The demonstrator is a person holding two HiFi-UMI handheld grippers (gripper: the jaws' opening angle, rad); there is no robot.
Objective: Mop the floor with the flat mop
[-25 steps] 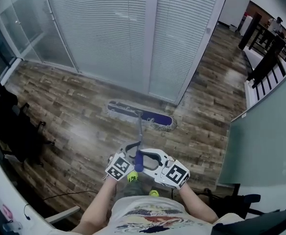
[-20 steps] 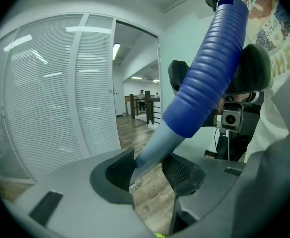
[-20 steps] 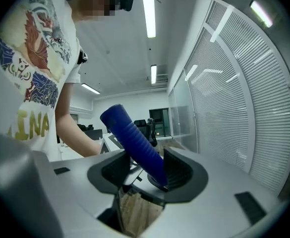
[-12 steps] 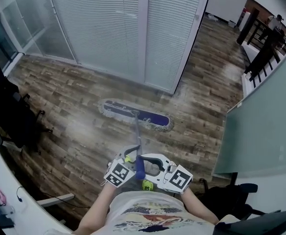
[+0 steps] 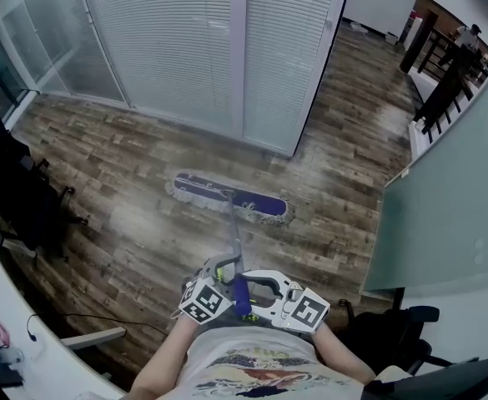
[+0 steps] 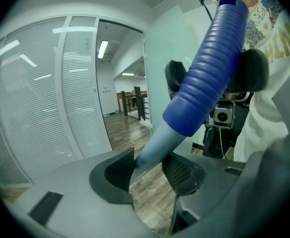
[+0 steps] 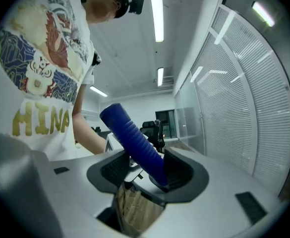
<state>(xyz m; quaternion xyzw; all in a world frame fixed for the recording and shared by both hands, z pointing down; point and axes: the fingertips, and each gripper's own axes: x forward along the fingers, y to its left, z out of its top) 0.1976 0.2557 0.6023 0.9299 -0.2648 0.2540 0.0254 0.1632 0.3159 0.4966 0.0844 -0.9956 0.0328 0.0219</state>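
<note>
The flat mop's blue fringed head point(image 5: 227, 197) lies flat on the wood floor, a little out from the blind-covered glass wall. Its pale shaft point(image 5: 233, 240) rises to a blue ribbed grip point(image 5: 241, 294) at my waist. My left gripper point(image 5: 224, 267) is closed on the shaft point(image 6: 157, 145) just below the grip point(image 6: 209, 68), with the pads point(image 6: 117, 170) against it. My right gripper point(image 5: 244, 290) clamps the ribbed grip point(image 7: 135, 140), which crosses its jaws at a slant. Both pairs of jaws have just been opening slightly with the handle still between them.
White blinds behind glass point(image 5: 185, 48) close off the far side. Black office chairs point(image 5: 18, 198) stand at the left, and a pale green partition point(image 5: 452, 198) at the right. Another black chair point(image 5: 402, 340) is at my right foot. A cable point(image 5: 102, 319) lies on the floor.
The mop head has slid back from the blind wall toward me, leaving a wider strip of floor beyond it. Both grippers have sunk lower in the head view, still on the handle.
</note>
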